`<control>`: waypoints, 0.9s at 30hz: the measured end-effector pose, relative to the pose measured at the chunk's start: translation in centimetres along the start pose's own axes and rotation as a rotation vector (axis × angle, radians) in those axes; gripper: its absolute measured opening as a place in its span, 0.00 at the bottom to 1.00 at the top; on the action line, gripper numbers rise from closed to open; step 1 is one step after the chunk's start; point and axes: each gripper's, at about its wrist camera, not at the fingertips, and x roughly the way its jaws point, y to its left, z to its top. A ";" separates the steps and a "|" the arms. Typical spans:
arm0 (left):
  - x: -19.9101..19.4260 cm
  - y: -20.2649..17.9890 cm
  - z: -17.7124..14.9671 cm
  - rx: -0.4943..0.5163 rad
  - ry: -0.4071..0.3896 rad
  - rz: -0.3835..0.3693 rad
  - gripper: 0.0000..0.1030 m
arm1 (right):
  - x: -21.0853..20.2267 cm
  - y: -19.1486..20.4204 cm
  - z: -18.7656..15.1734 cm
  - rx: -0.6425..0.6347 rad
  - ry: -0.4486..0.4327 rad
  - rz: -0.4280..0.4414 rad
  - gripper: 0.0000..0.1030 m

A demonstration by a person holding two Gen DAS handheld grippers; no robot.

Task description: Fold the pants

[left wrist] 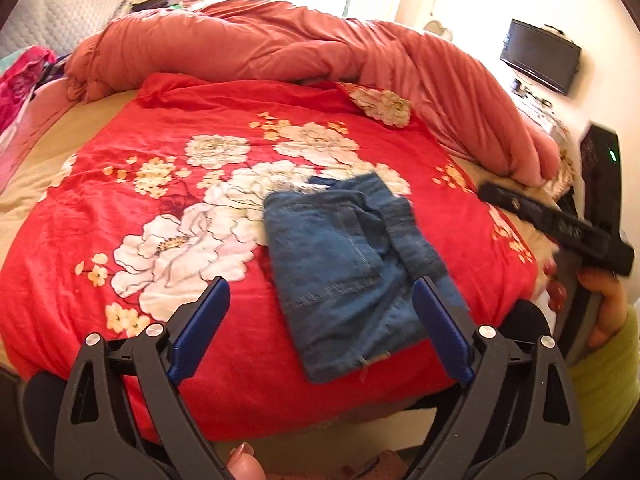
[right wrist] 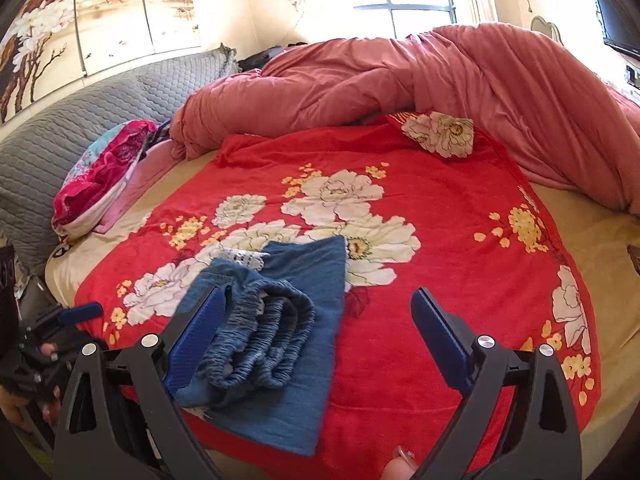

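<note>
Blue denim pants (left wrist: 344, 264) lie folded into a compact bundle on the red flowered blanket (left wrist: 200, 208), near the bed's front edge. In the right wrist view the pants (right wrist: 276, 328) show their gathered elastic waistband on top. My left gripper (left wrist: 320, 320) is open and empty, held above the near end of the bundle. My right gripper (right wrist: 316, 332) is open and empty, with its left finger over the waistband side. The right gripper body (left wrist: 560, 228) shows at the right of the left wrist view, and the left gripper (right wrist: 60, 320) shows at the left edge of the right wrist view.
A bunched pink duvet (right wrist: 440, 92) runs along the far and right side of the bed. A grey quilted headboard (right wrist: 80, 128) and a pink patterned pillow (right wrist: 100, 172) are at the left. A dark TV (left wrist: 540, 56) hangs on the right wall.
</note>
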 end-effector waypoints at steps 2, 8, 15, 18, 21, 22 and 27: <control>0.7 0.7 0.4 -0.022 0.003 0.018 0.85 | 0.5 -0.5 -0.4 0.015 0.013 -0.006 0.91; 3.9 2.7 1.1 -0.129 0.053 -0.043 0.86 | 3.2 -1.4 -2.0 0.040 0.102 0.011 0.91; 8.8 3.6 0.4 -0.196 0.131 -0.081 0.82 | 7.8 -2.3 -3.6 0.111 0.248 0.114 0.72; 10.1 3.7 0.2 -0.223 0.159 -0.107 0.74 | 8.6 -2.5 -3.8 0.137 0.253 0.176 0.63; 10.6 3.2 0.2 -0.199 0.157 -0.107 0.68 | 9.6 -2.5 -3.8 0.144 0.262 0.196 0.60; 10.8 3.1 0.3 -0.197 0.159 -0.113 0.67 | 9.8 -2.4 -3.8 0.138 0.262 0.199 0.60; 11.6 2.4 0.5 -0.189 0.166 -0.120 0.58 | 11.1 -2.0 -3.6 0.128 0.267 0.231 0.55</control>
